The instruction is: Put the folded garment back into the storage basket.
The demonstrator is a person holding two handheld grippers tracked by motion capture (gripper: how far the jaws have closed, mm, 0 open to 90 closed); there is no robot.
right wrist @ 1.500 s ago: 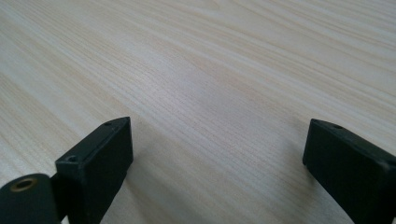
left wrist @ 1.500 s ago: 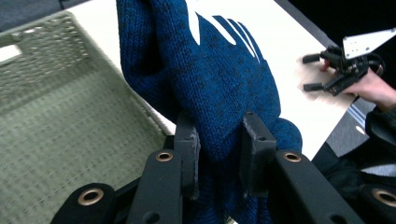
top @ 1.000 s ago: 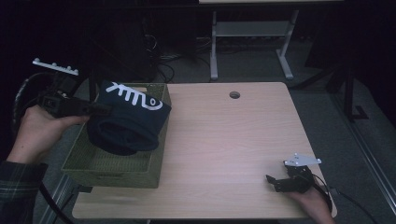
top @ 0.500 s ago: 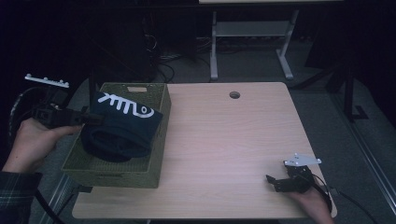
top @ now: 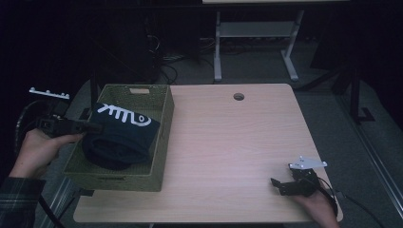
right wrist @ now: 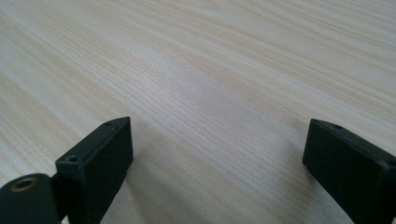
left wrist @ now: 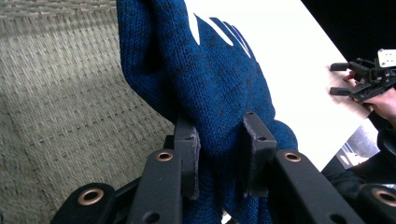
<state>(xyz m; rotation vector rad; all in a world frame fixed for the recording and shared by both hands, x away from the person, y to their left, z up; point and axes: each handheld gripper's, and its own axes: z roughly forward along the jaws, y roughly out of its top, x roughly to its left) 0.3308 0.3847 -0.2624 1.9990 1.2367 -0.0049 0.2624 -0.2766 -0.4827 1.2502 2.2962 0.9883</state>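
Note:
A folded dark blue knitted garment (top: 121,135) with a white pattern lies low inside the green woven basket (top: 164,118) at the table's left edge. My left gripper (top: 90,127) reaches over the basket's left wall and is shut on the garment's edge. In the left gripper view the blue knit (left wrist: 210,93) is pinched between both pads (left wrist: 189,154), with the basket's woven floor (left wrist: 60,102) behind it. My right gripper (top: 280,183) rests on the table at the front right, open with nothing between its jaws; the right gripper view has bare wood (right wrist: 210,93) between them.
The light wooden table (top: 237,142) has a round cable hole (top: 238,97) near its far edge. A white metal rack (top: 256,33) stands on the dark floor behind. In the left gripper view the right gripper (left wrist: 348,79) appears far off.
My left gripper has gone down and to the left with the garment, lowering it from above the basket's rim into the basket. The right gripper has stayed put.

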